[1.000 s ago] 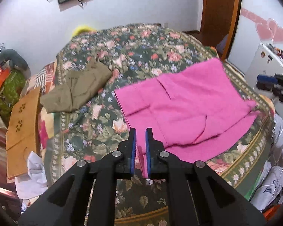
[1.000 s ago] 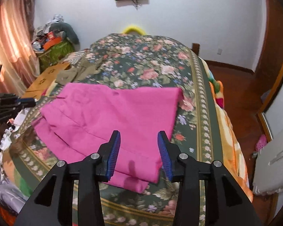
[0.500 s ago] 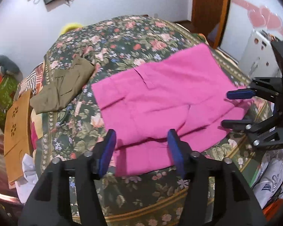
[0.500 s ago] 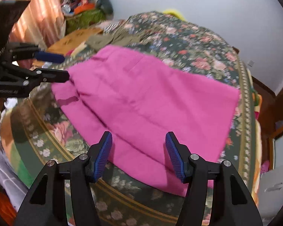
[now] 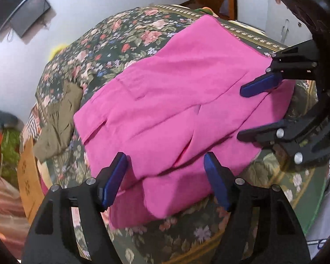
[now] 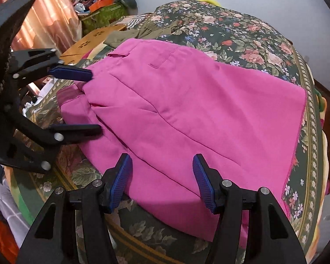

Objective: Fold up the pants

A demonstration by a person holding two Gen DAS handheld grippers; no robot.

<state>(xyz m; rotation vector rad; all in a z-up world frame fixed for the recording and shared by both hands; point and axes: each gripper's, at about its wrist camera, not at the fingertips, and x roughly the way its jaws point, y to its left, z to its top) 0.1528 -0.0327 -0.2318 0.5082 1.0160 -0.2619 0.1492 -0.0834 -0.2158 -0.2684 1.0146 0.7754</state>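
Pink pants (image 5: 176, 101) lie folded in layers on the floral bed, also seen in the right wrist view (image 6: 187, 110). My left gripper (image 5: 166, 177) is open, its blue pads straddling the near edge of the pants at the waistband end. My right gripper (image 6: 161, 177) is open over the near edge at the other end. Each gripper shows in the other's view: the right gripper (image 5: 244, 112) at the right, the left gripper (image 6: 94, 102) at the left, both open beside the cloth.
The floral bedspread (image 6: 242, 30) covers the bed. Olive-brown pants (image 5: 59, 121) lie folded beyond the pink ones. A wooden board (image 5: 27, 182) and clutter stand beside the bed at the left. A wall screen (image 5: 22, 11) hangs at the far end.
My left gripper has opened from shut. Both grippers have moved in closer to the near edge of the pink pants, one at each end.
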